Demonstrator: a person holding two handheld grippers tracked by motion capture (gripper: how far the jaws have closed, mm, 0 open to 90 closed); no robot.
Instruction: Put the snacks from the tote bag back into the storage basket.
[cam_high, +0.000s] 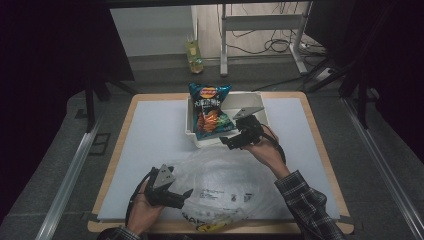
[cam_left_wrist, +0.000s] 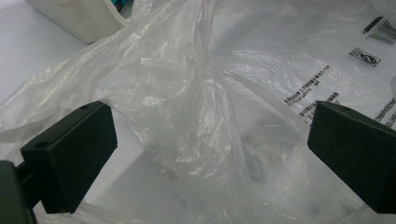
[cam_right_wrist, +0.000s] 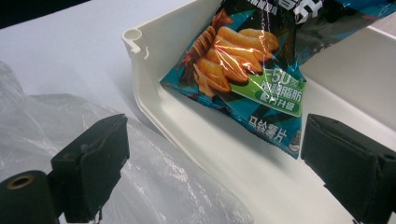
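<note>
The chip bag is seen leaning in the white bin at twelve o'clock on the table. The right gripper is held at the bin's front edge, jaws spread and empty. At seven o'clock, the left gripper is poised over the clear plastic bag, jaws parted, nothing grasped.

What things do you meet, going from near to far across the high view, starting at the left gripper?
Left gripper → crumpled clear plastic bag → right gripper → blue chip bag standing in the white plastic bin → yellowish bottle on the floor beyond the table.
</note>
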